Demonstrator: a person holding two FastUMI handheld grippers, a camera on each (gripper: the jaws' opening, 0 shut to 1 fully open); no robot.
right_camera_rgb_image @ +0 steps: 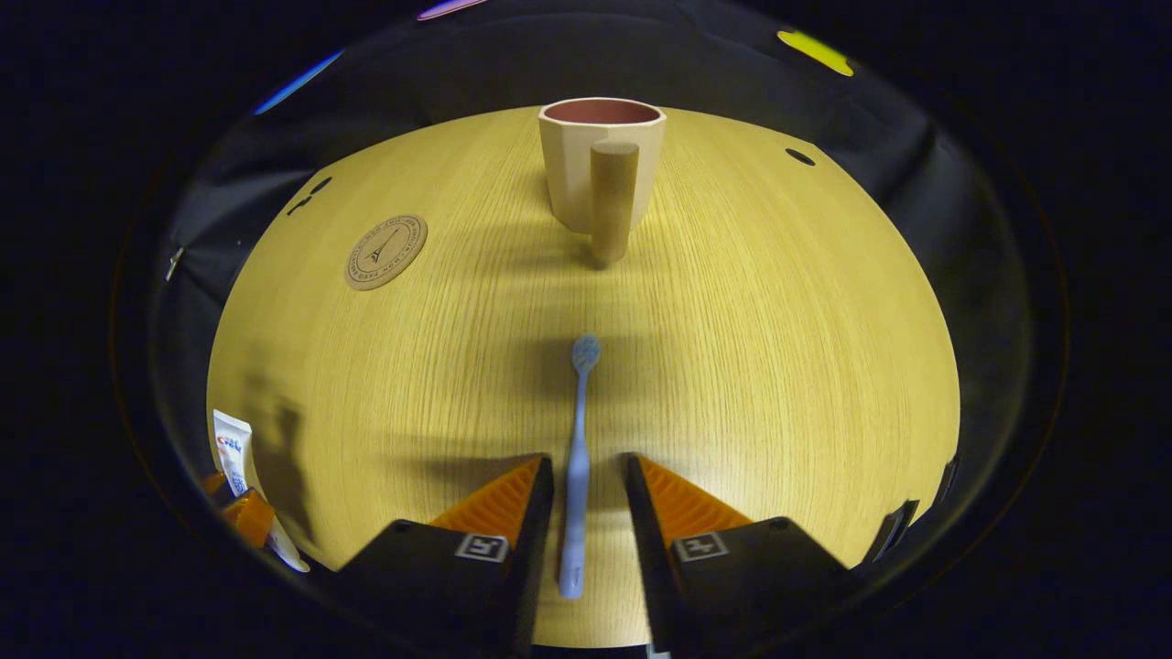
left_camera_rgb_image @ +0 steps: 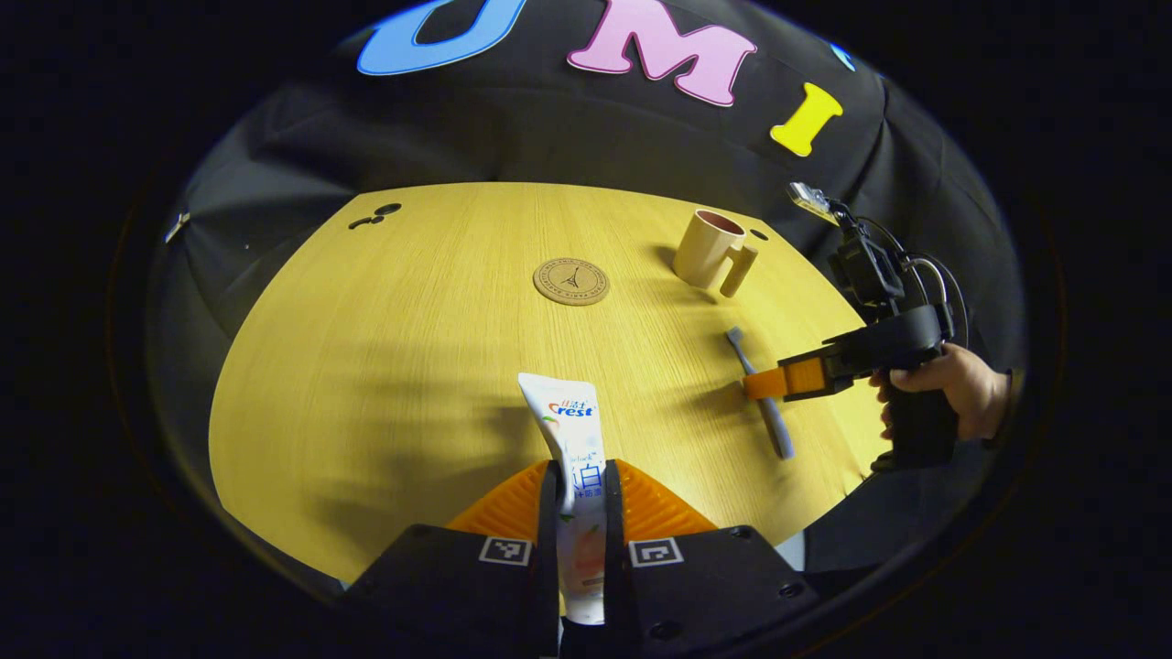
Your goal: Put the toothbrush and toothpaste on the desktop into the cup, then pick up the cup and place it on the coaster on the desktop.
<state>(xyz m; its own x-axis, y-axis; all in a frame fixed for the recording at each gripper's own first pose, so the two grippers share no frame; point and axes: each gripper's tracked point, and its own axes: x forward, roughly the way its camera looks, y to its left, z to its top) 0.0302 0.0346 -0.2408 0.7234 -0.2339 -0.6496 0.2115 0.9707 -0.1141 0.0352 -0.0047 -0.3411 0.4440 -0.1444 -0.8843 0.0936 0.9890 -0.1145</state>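
Observation:
A white toothpaste tube (left_camera_rgb_image: 569, 421) lies on the wooden table (left_camera_rgb_image: 366, 366), and my left gripper (left_camera_rgb_image: 581, 471) is shut on its lower half, both fingers pressing its sides. The grey-blue toothbrush (right_camera_rgb_image: 579, 430) lies flat with its head pointing at the cup (right_camera_rgb_image: 577, 165). My right gripper (right_camera_rgb_image: 586, 467) stands open around the handle, with a gap on each side. The beige cup (left_camera_rgb_image: 705, 247) is upright at the far right, its handle toward the toothbrush (left_camera_rgb_image: 778, 430). A round cork coaster (left_camera_rgb_image: 571, 281) sits left of the cup. A hand holds the right gripper (left_camera_rgb_image: 765, 383).
The coaster (right_camera_rgb_image: 385, 252) lies bare at the far left in the right gripper view. Small dark holes (left_camera_rgb_image: 375, 217) mark the table's far corners. The left gripper (right_camera_rgb_image: 243, 513) and the toothpaste (right_camera_rgb_image: 229, 448) appear at that view's lower left edge. Black cloth surrounds the table.

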